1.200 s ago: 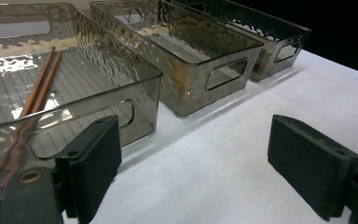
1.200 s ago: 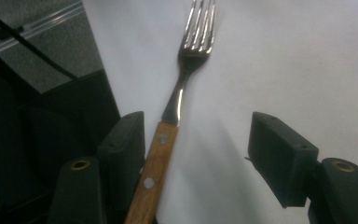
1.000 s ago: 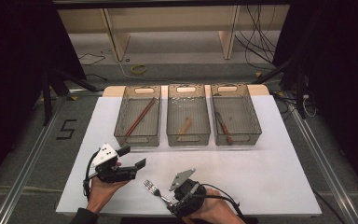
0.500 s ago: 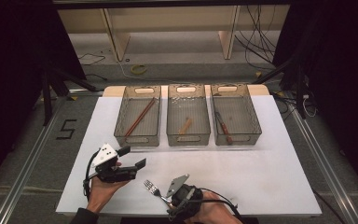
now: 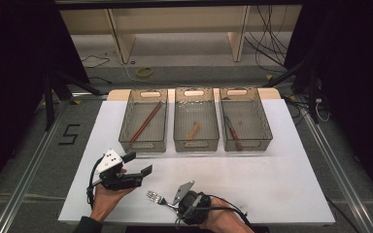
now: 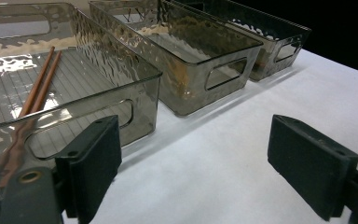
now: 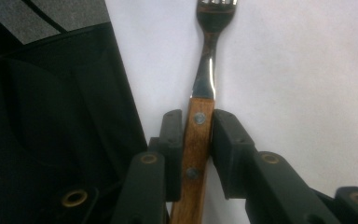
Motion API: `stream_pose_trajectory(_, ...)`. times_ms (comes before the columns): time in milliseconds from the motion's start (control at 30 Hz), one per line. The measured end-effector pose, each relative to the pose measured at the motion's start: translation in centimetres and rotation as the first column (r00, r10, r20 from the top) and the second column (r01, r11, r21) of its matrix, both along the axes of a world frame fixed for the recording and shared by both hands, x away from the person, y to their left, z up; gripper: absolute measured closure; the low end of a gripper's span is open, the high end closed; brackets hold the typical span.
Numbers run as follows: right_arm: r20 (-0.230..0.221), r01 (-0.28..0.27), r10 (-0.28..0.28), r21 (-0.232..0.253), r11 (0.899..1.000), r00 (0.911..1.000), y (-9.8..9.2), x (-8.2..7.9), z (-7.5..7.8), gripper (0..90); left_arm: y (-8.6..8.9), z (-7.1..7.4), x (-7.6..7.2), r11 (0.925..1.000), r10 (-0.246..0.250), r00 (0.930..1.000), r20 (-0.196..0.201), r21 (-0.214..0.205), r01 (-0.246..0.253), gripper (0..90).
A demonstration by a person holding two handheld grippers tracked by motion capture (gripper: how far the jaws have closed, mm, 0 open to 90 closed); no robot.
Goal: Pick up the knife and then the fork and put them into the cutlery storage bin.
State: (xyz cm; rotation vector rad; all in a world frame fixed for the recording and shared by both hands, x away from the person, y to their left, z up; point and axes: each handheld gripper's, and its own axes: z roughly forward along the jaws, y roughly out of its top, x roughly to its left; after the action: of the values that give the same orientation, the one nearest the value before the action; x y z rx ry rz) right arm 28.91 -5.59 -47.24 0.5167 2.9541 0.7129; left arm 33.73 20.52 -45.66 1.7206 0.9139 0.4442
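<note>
A fork (image 5: 155,197) with a wooden handle lies on the white table cover (image 5: 272,184) near the front edge, tines pointing left. My right gripper (image 5: 171,203) is at its handle. In the right gripper view the fork (image 7: 204,70) runs straight ahead, and the right gripper (image 7: 198,135) has just been closing, its pads now pressed on both sides of the wooden handle. My left gripper (image 5: 137,163) hovers open to the left, held in a hand, with nothing between its jaws. In its own view the left gripper (image 6: 205,163) faces the bins.
Three smoky clear bins stand in a row across the middle of the table. The left bin (image 5: 143,144) holds chopsticks (image 5: 145,121), the middle bin (image 5: 196,144) a small wooden piece (image 5: 193,130), the right bin (image 5: 247,144) a wooden-handled utensil (image 5: 233,133).
The right gripper's jaws have closed in on the fork's handle. Both hands have stayed where they were.
</note>
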Motion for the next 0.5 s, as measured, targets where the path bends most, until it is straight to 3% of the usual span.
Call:
stream_pose_trajectory(200,0.006,0.009,-0.009,0.000,1.000,0.9999,-0.09,0.06,0.01,77.5,0.00,0.00,0.00,1.0000,0.000,1.0000,0.001,-0.001,0.000,16.8)
stream_pose_trajectory(500,-0.034,0.030,-0.029,0.028,0.999,0.9990,-0.57,0.56,0.06,77.9,0.04,0.00,0.02,1.0000,0.002,1.0000,0.001,-0.004,-0.002,16.8)
